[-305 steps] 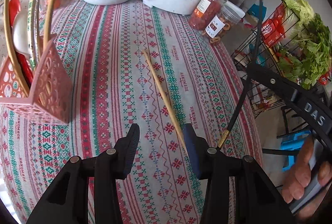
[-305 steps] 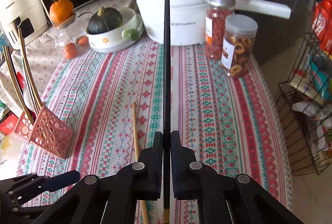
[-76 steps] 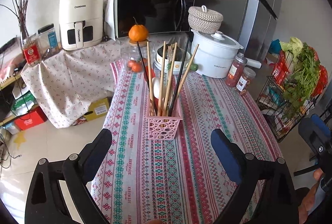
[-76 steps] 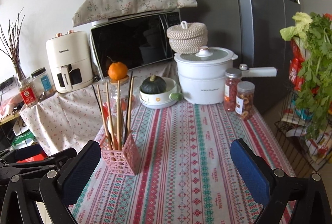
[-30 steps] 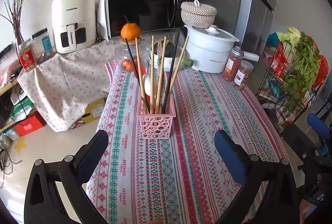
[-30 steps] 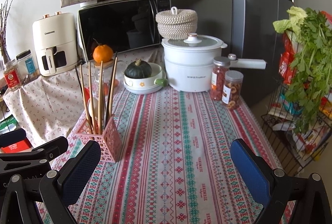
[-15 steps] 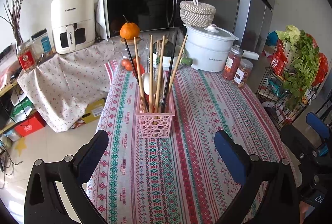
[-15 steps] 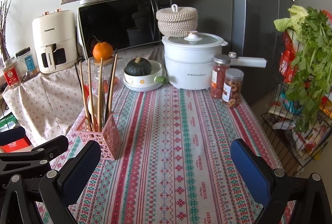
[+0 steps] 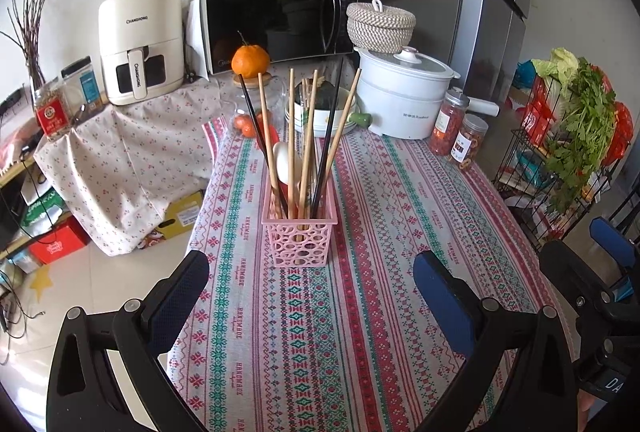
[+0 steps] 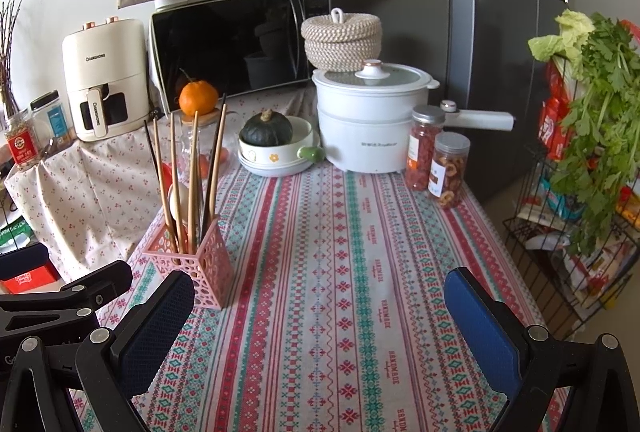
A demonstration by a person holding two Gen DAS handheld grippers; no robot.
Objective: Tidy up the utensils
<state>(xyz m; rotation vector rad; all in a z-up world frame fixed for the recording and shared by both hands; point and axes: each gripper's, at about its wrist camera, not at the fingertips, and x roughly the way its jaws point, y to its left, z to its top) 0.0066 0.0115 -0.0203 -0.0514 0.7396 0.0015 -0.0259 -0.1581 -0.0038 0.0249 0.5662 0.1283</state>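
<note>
Left gripper spread wide, nothing between its blue pads, held above the near part of the striped tablecloth. Right gripper also spread wide and empty, above the same cloth; the left gripper's black body shows at the lower left of the right wrist view.

Pink holder stands upright on the cloth straight ahead of the left gripper, apart from both grippers. In it: wooden chopsticks, black chopsticks, a white spoon, something red behind, all standing and leaning outward. From the right wrist view the holder sits near the table's left edge, just beyond the right gripper's left finger.

Cloth between grippers and holder is bare. Farther back: bowl with a dark green squash, white lidded pot with long handle, two clear jars at the right, a glass jar with an orange on its lid. Behind: microwave under floral cover, woven basket, air fryer, grey fridge. Wire rack with greens off the table's right side.
</note>
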